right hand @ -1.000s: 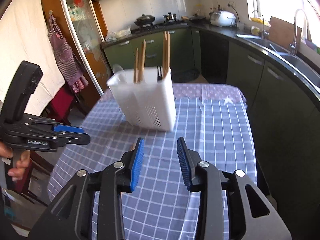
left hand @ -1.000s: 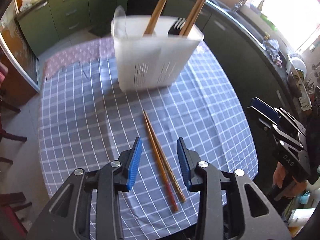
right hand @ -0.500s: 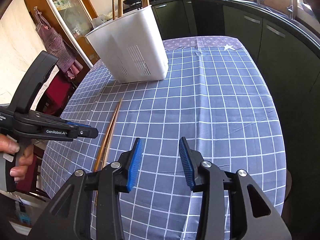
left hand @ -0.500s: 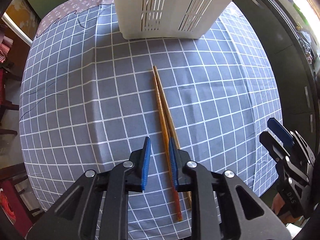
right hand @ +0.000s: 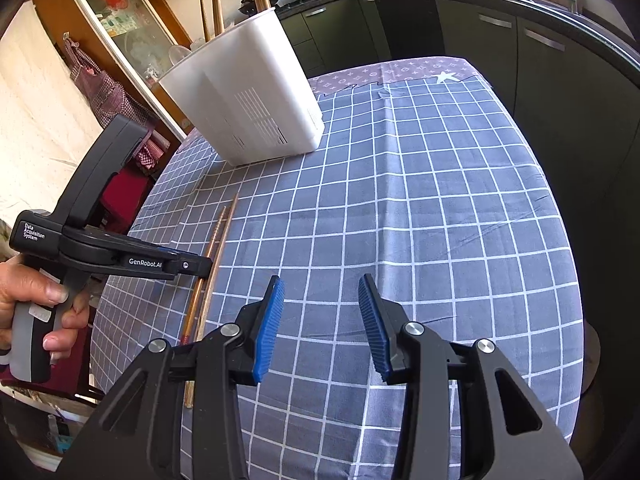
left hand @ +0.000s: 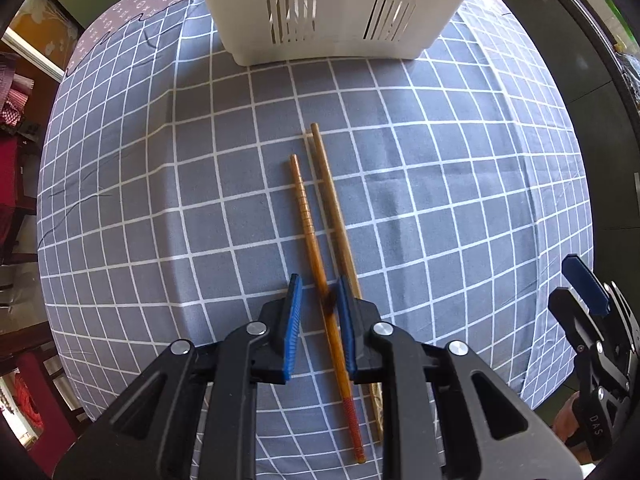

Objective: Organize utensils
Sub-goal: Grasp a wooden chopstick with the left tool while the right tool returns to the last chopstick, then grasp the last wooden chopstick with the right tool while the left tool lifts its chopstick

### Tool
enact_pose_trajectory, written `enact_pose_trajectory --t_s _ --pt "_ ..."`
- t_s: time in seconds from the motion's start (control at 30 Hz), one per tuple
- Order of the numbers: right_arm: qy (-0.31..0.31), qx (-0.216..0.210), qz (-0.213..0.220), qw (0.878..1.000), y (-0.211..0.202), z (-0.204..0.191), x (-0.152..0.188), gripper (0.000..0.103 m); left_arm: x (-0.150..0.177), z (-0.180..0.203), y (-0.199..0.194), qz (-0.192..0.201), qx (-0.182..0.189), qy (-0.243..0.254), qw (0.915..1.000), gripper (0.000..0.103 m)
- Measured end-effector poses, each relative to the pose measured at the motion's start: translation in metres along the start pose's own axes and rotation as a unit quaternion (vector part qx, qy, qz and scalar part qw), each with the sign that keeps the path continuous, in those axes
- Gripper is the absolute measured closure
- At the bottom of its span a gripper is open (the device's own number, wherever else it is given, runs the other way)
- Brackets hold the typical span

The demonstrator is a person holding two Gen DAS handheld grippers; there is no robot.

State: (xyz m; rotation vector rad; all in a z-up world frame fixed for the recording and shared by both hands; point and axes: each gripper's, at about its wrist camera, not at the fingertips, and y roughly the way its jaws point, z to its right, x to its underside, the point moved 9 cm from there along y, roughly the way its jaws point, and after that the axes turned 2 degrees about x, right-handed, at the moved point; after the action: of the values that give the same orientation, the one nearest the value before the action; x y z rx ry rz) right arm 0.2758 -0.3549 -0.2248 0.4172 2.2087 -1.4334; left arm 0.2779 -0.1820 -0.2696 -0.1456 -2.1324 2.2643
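Observation:
Two chopsticks lie side by side on the checked tablecloth: an orange-brown chopstick (left hand: 308,232) with a red end and a paler chopstick (left hand: 336,208) to its right. My left gripper (left hand: 318,312) points down over them, jaws narrow, with the orange one between the pads. It lies against the right pad and a gap shows at the left pad. The right gripper (right hand: 320,320) hovers open and empty above the cloth, right of both chopsticks (right hand: 216,248). From there the left gripper (right hand: 200,267) is seen touching down on them. The white slotted utensil holder (left hand: 340,20) stands behind.
The holder (right hand: 248,100) has several chopsticks (right hand: 216,8) standing in it. The right gripper (left hand: 588,292) shows past the table's right edge (left hand: 560,320). A hand (right hand: 36,300) holds the left tool. Dark kitchen cabinets (right hand: 520,60) run along the far side.
My left gripper has sunk to the cloth and its jaws have narrowed around the orange chopstick. The right gripper has come down lower over the table.

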Motion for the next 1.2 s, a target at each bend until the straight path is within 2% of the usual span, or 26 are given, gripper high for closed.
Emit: enact_pose_trajectory --t_s 0.17,0.23,0.47,0.63,0.8,1.03,1.2 --pt "0.004 -0.007 -0.001 1.000 -0.001 0.001 0.002 0.063 -0.016 0.000 0.003 -0.003 -0.009 0.001 1.0000 0.087" --pt "0.004 -0.006 -0.001 1.000 -0.002 0.001 0.003 0.063 -0.018 -0.002 0.001 -0.001 -0.013 0.004 0.9999 0.094" --pt "0.004 -0.003 -0.004 1.000 -0.003 0.001 0.004 0.061 -0.014 -0.019 -0.012 0.007 0.011 -0.004 0.9999 0.097" --pt "-0.003 0.009 -0.009 1.000 -0.003 -0.002 0.005 0.061 -0.009 -0.031 -0.055 0.054 0.029 0.006 0.9981 0.097" --pt "-0.016 0.013 -0.029 0.999 0.001 -0.008 0.001 0.061 0.008 -0.042 -0.110 0.121 0.042 0.030 0.9913 0.097" --pt "-0.057 0.020 -0.112 0.992 0.031 -0.034 -0.012 0.061 0.030 -0.044 -0.162 0.202 0.048 0.064 0.9761 0.097" --pt "-0.086 0.020 -0.172 0.981 0.058 -0.073 -0.022 0.061 0.039 -0.045 -0.174 0.226 0.047 0.083 0.9695 0.097"
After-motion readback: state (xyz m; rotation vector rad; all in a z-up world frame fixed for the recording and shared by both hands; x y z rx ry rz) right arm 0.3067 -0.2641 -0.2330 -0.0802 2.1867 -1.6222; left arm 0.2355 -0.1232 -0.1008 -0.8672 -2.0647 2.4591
